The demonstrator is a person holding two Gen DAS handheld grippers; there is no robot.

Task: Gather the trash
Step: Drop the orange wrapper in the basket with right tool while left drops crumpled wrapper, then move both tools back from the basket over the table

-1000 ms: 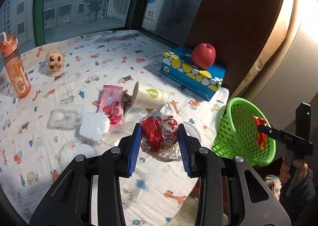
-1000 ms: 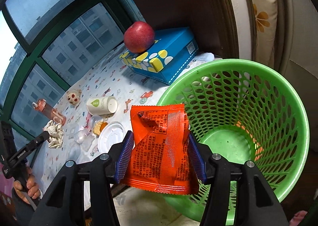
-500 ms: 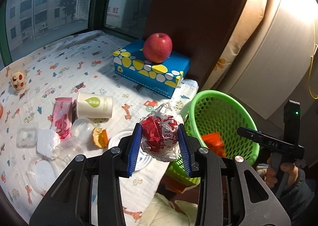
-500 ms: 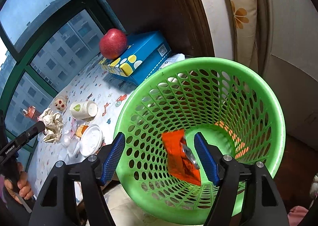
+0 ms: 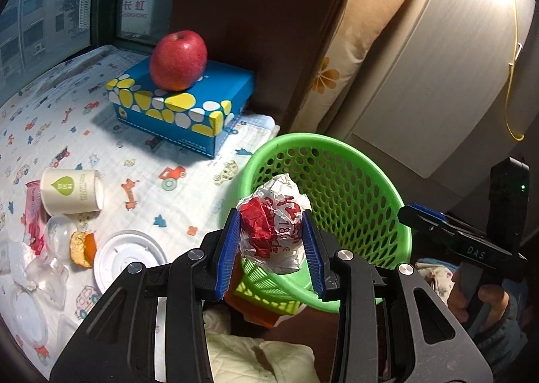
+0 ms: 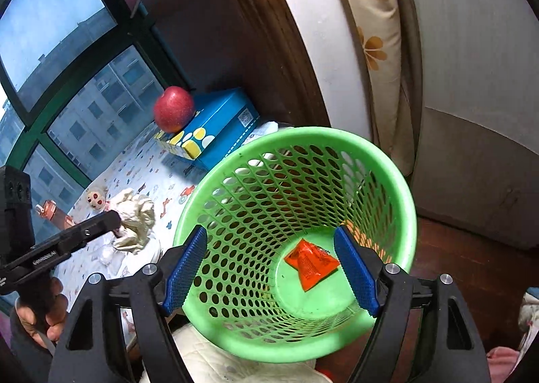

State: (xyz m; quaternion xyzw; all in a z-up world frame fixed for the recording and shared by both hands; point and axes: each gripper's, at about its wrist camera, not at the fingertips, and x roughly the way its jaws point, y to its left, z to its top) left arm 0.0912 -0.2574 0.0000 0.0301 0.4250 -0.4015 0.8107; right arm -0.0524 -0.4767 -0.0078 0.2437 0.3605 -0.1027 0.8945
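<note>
A crumpled ball of white paper wrapper with red print (image 5: 271, 229), creased and glossy, sits low in the middle of the left wrist view, pinched between the ribbed blue pads of the left gripper (image 5: 272, 243), whose jaws stand partly closed against its two sides. Behind it, right of centre, is the round green plastic basket with a perforated lattice wall (image 5: 353, 187), its rim level with the wrapper's top.

In the right wrist view that basket (image 6: 235, 201) fills the lower centre, and a flat, shiny orange-red foil snack packet (image 6: 311, 263) lies on its smooth green floor. The right gripper (image 6: 271, 270) has just been opening; its blue pads stand wide on either side of the basket's mouth with nothing gripped between them.

At the left of the left wrist view a white cloth printed with small cartoon cars (image 5: 141, 160) covers the surface. On it lie a toppled white paper cup with a green leaf mark (image 5: 70, 192), a round white plastic lid (image 5: 129, 260), a piece of orange-crusted cake (image 5: 81, 248) and clear plastic pieces (image 5: 50, 268) at the lower left. Toward the upper left, a smooth red apple (image 5: 178, 59) rests on a blue cardboard box with yellow and white spots (image 5: 188, 106).
</note>
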